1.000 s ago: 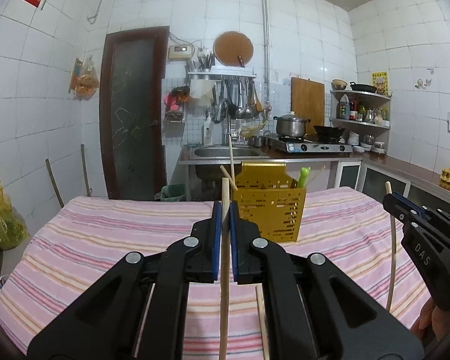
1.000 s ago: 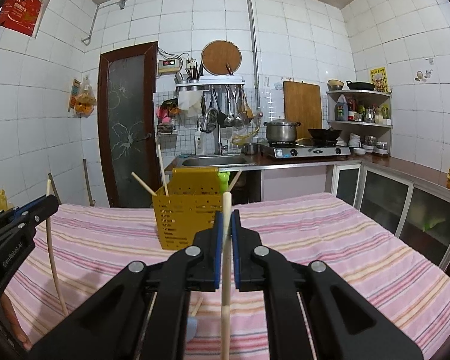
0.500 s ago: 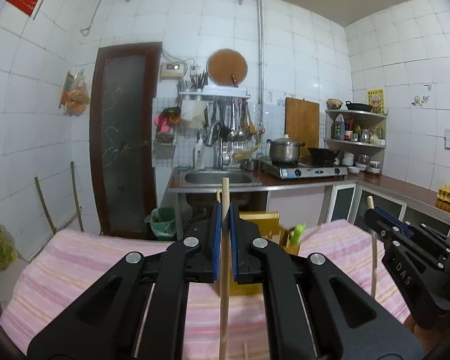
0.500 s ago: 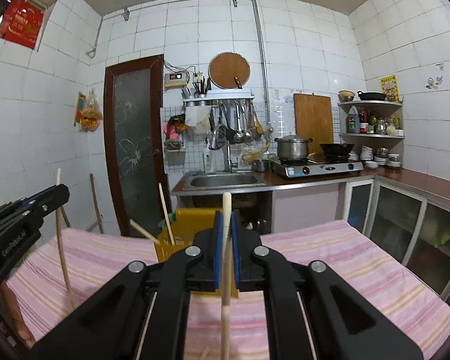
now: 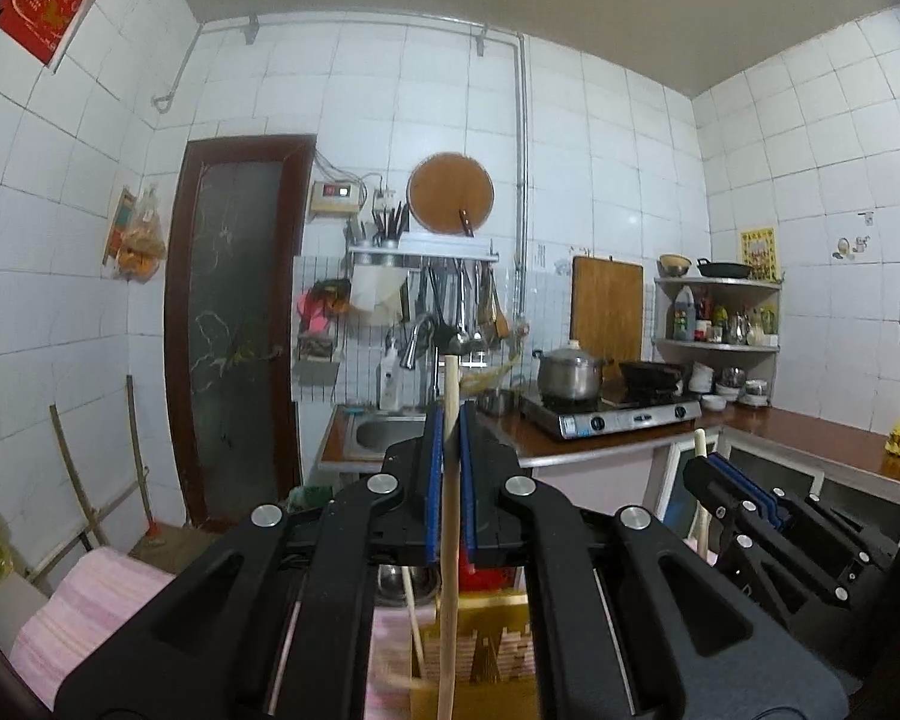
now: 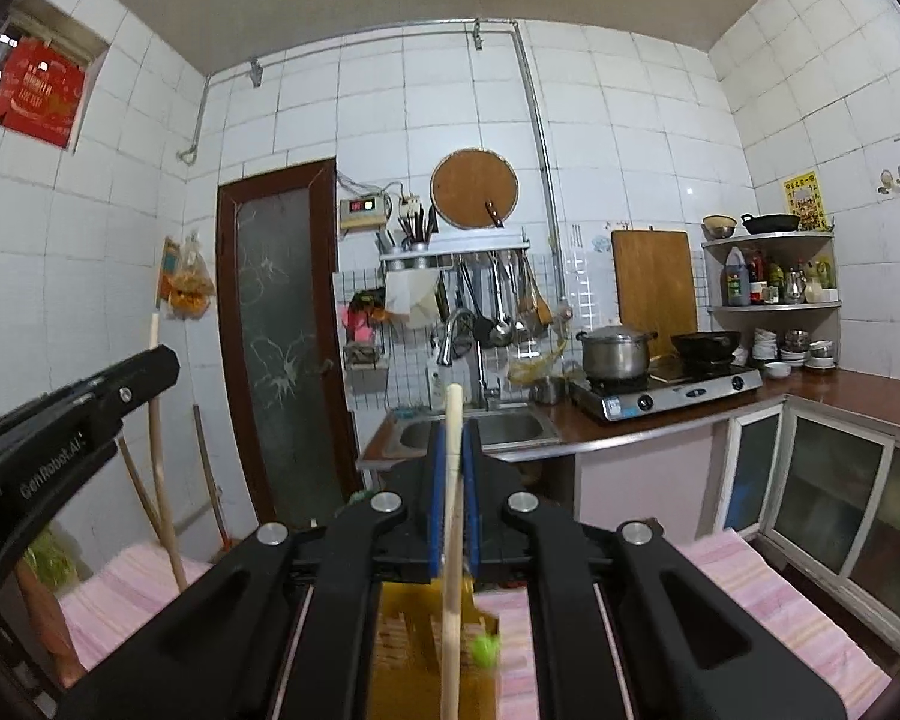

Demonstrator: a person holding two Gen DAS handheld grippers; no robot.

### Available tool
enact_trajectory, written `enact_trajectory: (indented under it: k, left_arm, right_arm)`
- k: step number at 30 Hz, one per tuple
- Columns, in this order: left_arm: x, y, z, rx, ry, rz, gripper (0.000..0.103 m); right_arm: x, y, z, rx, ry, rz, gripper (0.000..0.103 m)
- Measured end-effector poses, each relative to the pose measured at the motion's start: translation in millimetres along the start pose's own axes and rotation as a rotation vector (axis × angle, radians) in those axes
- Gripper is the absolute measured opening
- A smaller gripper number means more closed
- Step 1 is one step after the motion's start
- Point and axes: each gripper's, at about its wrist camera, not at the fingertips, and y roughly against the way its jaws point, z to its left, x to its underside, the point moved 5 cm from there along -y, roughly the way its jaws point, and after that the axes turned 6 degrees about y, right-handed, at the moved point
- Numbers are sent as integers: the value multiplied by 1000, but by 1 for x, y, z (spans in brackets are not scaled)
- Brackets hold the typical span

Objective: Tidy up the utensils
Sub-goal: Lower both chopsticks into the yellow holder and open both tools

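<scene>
My left gripper (image 5: 449, 438) is shut on an upright wooden chopstick (image 5: 448, 540) that runs from above its blue pads down past the frame's bottom. My right gripper (image 6: 453, 456) is likewise shut on a second upright chopstick (image 6: 452, 570). Both hang above the yellow perforated utensil holder (image 5: 498, 654) (image 6: 414, 648), which stands on the pink striped tablecloth (image 6: 750, 594) just below and ahead. Another chopstick (image 5: 415, 624) leans in the holder, and something green (image 6: 486, 648) pokes out of it. Each gripper shows in the other's view: the right gripper (image 5: 705, 474) at the right, the left gripper (image 6: 162, 363) at the left.
Beyond the table are a kitchen counter with a steel sink (image 5: 384, 432), a gas stove with a pot (image 5: 570, 375) and wok, hanging ladles, a dark wooden door (image 5: 234, 324) and corner shelves (image 5: 720, 312). Sticks lean against the left wall.
Both grippers have risen and moved forward with their chopsticks. The yellow holder, earlier ahead in mid-frame, now sits low at the bottom edge under the fingers; more wall and ceiling show.
</scene>
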Motion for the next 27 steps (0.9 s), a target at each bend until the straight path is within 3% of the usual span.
enact_trajectory:
  k: [6, 14, 20, 27]
  left_arm:
    - [-1, -42, -1, -1, 20, -13, 4]
    - [41, -95, 13, 10, 65, 4, 4]
    - [68, -111, 19, 3, 57, 14, 4]
    - [89, -119, 30, 7, 83, 48, 4]
  right_arm:
    - [-1, -46, 6, -15, -17, -53, 6]
    - [27, -86, -1, 22, -43, -123, 6]
    - [49, -101, 1, 56, -31, -163, 6]
    - [71, -107, 6, 55, -2, -145, 6]
